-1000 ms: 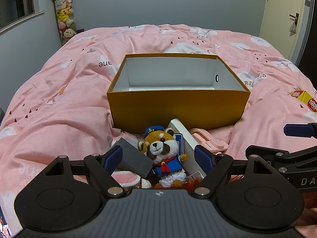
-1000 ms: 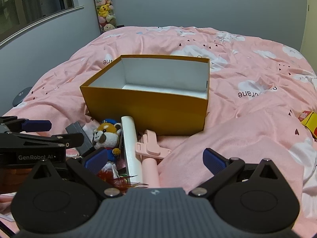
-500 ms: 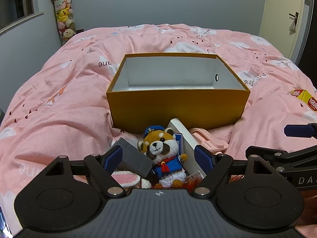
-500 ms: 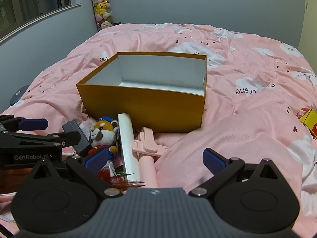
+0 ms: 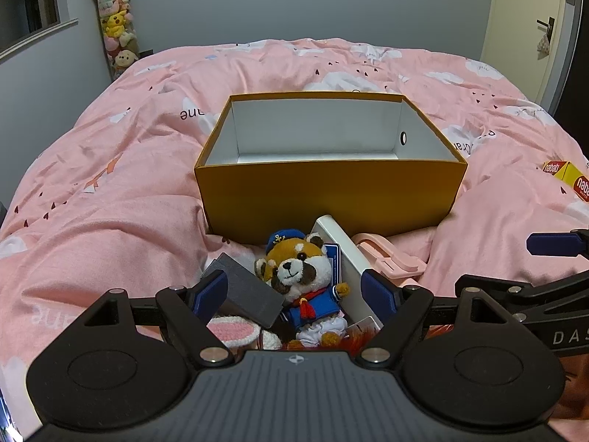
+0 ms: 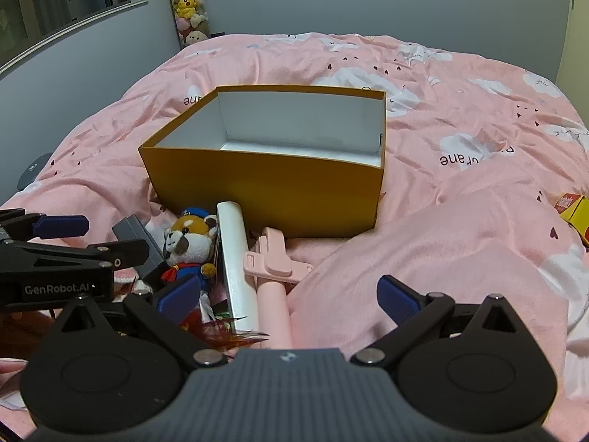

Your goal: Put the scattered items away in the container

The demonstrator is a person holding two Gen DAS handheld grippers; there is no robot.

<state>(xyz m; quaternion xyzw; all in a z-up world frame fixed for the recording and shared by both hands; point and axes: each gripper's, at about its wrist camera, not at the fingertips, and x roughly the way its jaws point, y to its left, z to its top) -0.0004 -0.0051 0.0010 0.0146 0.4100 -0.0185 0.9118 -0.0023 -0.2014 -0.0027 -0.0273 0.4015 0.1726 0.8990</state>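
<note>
Box [image 5: 331, 195]: orange, nothing inside, on the bed [image 5: 110, 202].
Clutter: plush raccoon [image 5: 300, 280], grey case [image 5: 246, 291], white tube [image 6: 235, 265], pink holder [image 6: 272, 276], heaped just before the box.
Left gripper [image 5: 294, 291]: spread, straddling the plush, holding nothing.
Right gripper [image 6: 287, 300]: spread, unloaded, over the pink holder.
Risk: likely snagging the case alongside the plush; soft bedding yielding, items sliding.

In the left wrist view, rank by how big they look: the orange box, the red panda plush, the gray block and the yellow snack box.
1. Orange box, by far the largest.
2. Red panda plush.
3. Gray block, partly hidden by a claw finger, so only roughly below the plush.
4. Yellow snack box, cut off at the frame edge and farther away, so unsure.
</note>
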